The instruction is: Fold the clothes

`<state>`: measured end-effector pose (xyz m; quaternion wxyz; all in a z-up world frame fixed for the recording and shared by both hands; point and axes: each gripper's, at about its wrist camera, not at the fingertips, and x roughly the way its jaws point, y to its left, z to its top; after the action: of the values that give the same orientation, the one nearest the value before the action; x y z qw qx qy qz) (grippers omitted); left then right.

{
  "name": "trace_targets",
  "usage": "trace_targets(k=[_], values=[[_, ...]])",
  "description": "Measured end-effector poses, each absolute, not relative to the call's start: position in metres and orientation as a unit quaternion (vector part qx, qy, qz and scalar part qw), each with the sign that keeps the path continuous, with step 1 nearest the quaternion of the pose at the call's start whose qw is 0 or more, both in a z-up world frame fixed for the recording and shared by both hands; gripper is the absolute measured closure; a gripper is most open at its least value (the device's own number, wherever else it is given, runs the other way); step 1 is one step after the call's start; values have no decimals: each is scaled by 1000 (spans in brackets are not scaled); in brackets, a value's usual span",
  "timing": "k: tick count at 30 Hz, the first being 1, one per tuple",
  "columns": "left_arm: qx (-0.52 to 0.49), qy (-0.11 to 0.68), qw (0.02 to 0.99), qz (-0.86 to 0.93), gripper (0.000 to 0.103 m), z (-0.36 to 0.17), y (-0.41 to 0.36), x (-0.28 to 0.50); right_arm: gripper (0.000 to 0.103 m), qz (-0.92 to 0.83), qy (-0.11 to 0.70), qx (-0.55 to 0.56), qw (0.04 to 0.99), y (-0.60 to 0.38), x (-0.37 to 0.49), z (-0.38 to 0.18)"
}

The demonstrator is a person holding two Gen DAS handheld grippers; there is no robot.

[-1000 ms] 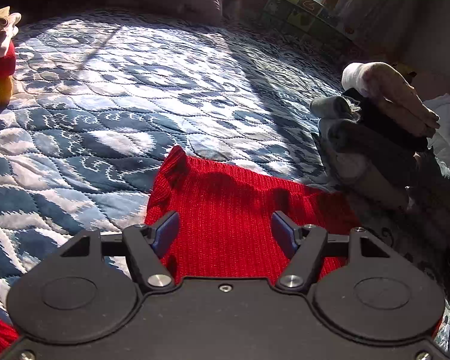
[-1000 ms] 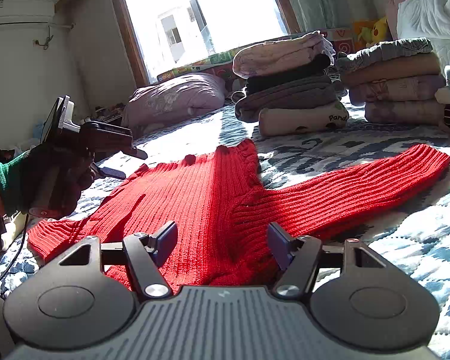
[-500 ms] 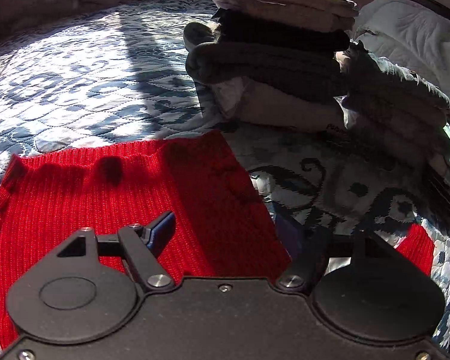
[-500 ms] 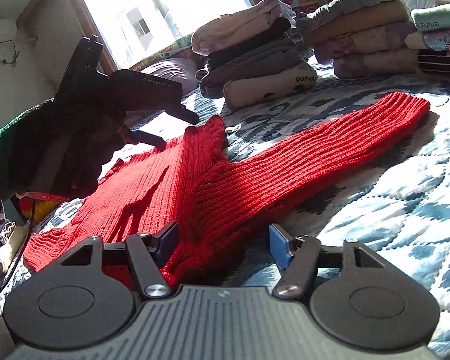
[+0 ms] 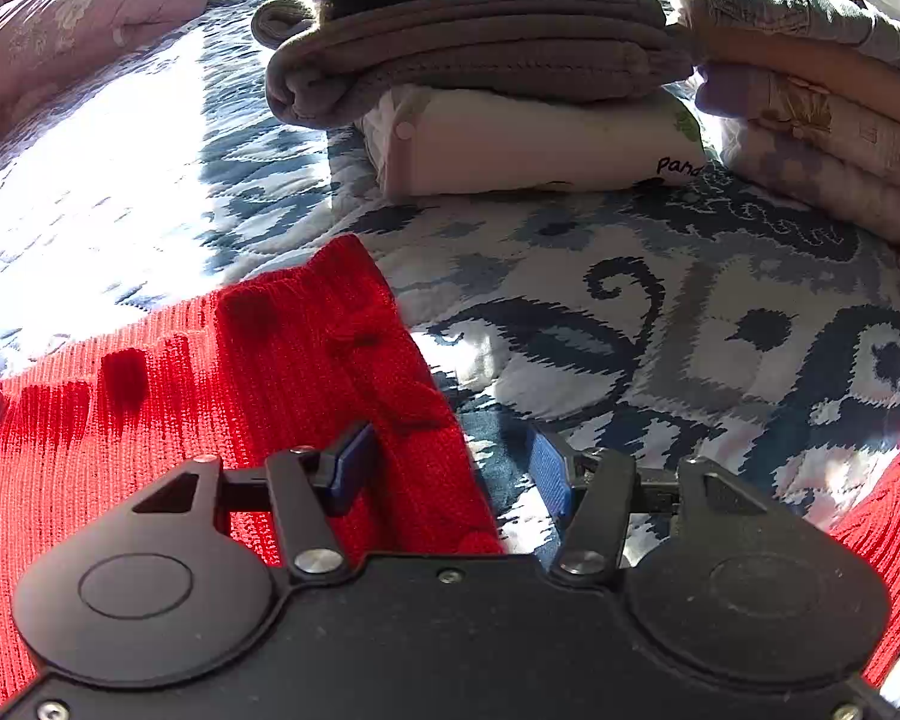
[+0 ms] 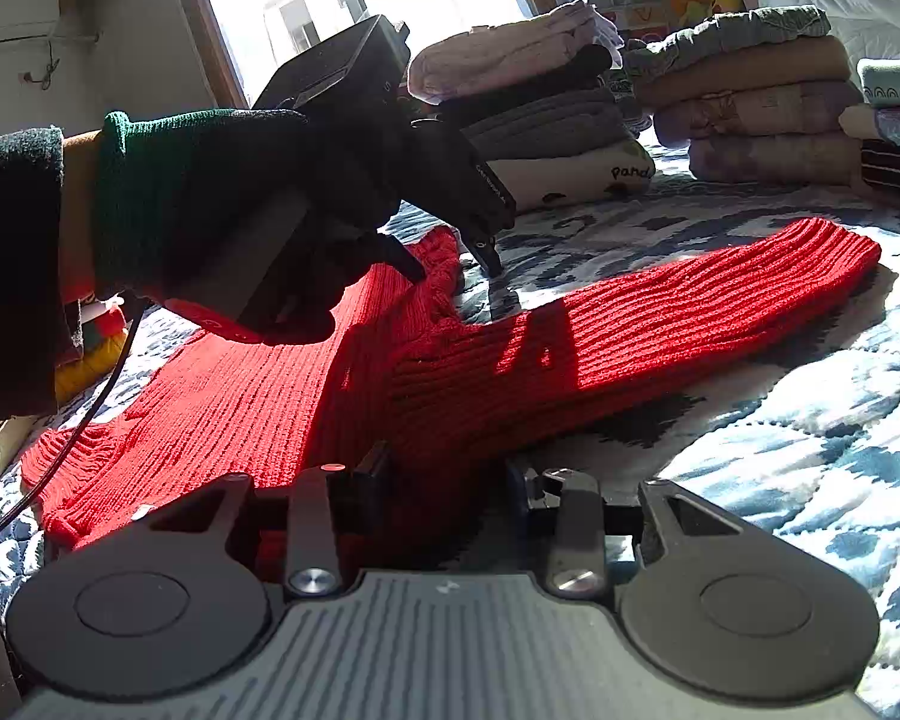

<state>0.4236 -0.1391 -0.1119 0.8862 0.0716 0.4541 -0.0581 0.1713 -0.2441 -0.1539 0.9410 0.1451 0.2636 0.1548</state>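
Note:
A red knit sweater (image 6: 258, 396) lies flat on the blue patterned quilt (image 6: 810, 444), one sleeve (image 6: 720, 306) stretched out to the right. In the left wrist view my left gripper (image 5: 450, 468) is open and low over the sweater's (image 5: 306, 372) neck edge, with the ribbed border lying between the blue pads (image 5: 351, 465). The right wrist view shows that left gripper (image 6: 453, 264), held by a dark gloved hand (image 6: 222, 222), tips down at the collar. My right gripper (image 6: 450, 474) is open at the near edge, below where the sleeve meets the body, with red knit between its fingers.
Stacks of folded clothes (image 5: 498, 60) stand on the quilt just beyond the collar, with more stacks (image 6: 750, 102) to the right. A mauve pillow (image 5: 84, 6) lies at the back left. A black cable (image 6: 72, 438) hangs from the left gripper across the hem.
The left gripper swung right along the sweater's top edge and dropped down to the collar. The right gripper moved lower and closer to the knit. Both stayed open.

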Motion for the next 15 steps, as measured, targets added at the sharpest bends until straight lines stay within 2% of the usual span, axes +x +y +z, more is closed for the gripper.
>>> trace_targets(k=[1,2,3,4,7,15], values=[[83,450,887,-53,65,-112,-139,423,67,155,261,142,942,-244,171,-153],[88,447,889,-50,71,-111,-138,422,69,156,257,141,943,-243,170,-152],[92,444,890,-47,81,-110,-136,422,76,160,253,141,944,-243,169,-151],[87,439,893,-50,88,-107,-132,421,79,163,250,141,944,-243,168,-150],[68,424,901,-62,92,-99,-119,416,83,167,232,121,951,-239,165,-145],[4,390,918,-79,93,-79,-80,401,85,177,180,34,967,-217,149,-132]])
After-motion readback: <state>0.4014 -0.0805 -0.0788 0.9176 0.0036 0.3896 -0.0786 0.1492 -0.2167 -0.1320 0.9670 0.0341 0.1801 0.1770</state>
